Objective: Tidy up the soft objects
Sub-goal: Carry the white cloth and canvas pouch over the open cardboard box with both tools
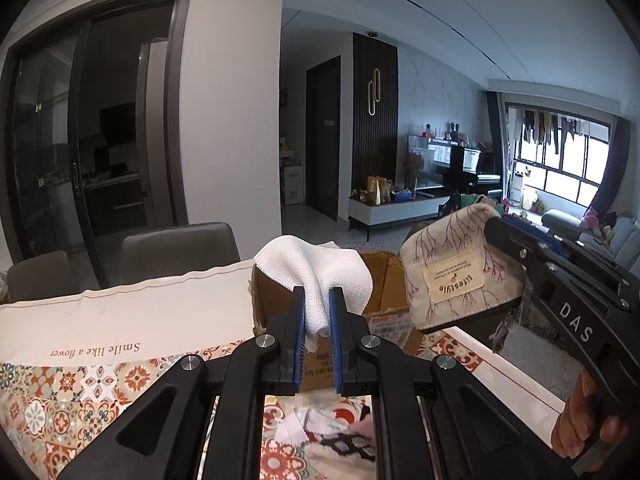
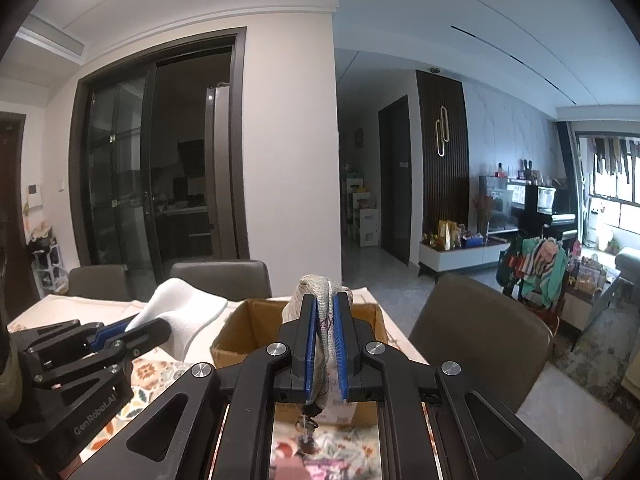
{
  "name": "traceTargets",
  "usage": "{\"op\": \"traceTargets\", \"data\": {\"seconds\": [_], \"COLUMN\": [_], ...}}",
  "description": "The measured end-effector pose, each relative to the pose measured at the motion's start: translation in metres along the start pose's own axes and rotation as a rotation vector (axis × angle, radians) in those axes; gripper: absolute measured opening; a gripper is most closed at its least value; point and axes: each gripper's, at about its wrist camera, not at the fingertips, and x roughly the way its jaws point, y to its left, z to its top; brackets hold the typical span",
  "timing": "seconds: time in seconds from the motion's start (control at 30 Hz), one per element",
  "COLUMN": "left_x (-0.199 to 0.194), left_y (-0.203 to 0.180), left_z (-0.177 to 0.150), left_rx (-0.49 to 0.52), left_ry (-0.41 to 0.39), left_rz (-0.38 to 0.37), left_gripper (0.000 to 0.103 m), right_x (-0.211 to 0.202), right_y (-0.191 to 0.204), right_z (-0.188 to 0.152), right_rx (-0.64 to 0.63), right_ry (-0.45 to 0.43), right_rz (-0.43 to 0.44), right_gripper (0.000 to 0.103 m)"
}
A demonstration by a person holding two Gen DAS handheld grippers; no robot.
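Far left in the left wrist view: two grey chair backs [image 1: 176, 244] behind the worktop [image 1: 120, 320], lower parts hidden by its edge. On the worktop, a cream cloth printed "Smile like a flower" over a patterned tile-print tablecloth [image 1: 60, 400], cut off at the frame's left and bottom.

Centre: left gripper [image 1: 317, 312], jaws nearly closed and pinching a white cloth [image 1: 316, 276], held up above the near rim of a cardboard box [image 1: 384, 280]. Upper folds draped over the jaw tips, lower end hanging between the blue pads. Box interior mostly screened by the cloth and gripper body; contents impossible to make out. Below, through the gripper frame, blurred scraps of fabric on the tablecloth, not identifiable.

Right: beige fabric pouch [image 1: 452, 276] with branch print and a sewn "lifestyle" label, raised over the box's right side, its right edge hidden by the right gripper [image 1: 504, 224], seen side-on; tips buried in the pouch. Fingers of a hand [image 1: 584, 428] on its handle, cropped at the frame edge.

Right wrist view, left to right: left gripper [image 2: 132, 328] side-on with the white cloth [image 2: 180, 308] clamped; cardboard box [image 2: 240, 328], open, floor unseen; right gripper [image 2: 324, 308] with jaws almost shut on the pouch [image 2: 320, 296], seen edge-on, print barely legible, loose threads dangling blurred below; a brown chair back [image 2: 480, 332] just right of the box.
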Motion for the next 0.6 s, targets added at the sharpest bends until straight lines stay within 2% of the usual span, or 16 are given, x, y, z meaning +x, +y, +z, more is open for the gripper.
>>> {"op": "traceTargets", "data": {"seconds": [0.33, 0.6], "left_x": [0.039, 0.069], "left_y": [0.010, 0.012], "left_z": [0.015, 0.018], "left_rx": [0.010, 0.036], "left_ry": [-0.006, 0.006], "left_rz": [-0.026, -0.039], "left_gripper": [0.013, 0.013], "right_x": [0.034, 0.068], "right_y": [-0.004, -0.010], "right_z": [0.011, 0.012], "right_rx": [-0.006, -0.011], "right_ry": [-0.037, -0.018], "right_rz": [-0.008, -0.013], "right_gripper": [0.010, 0.010]}}
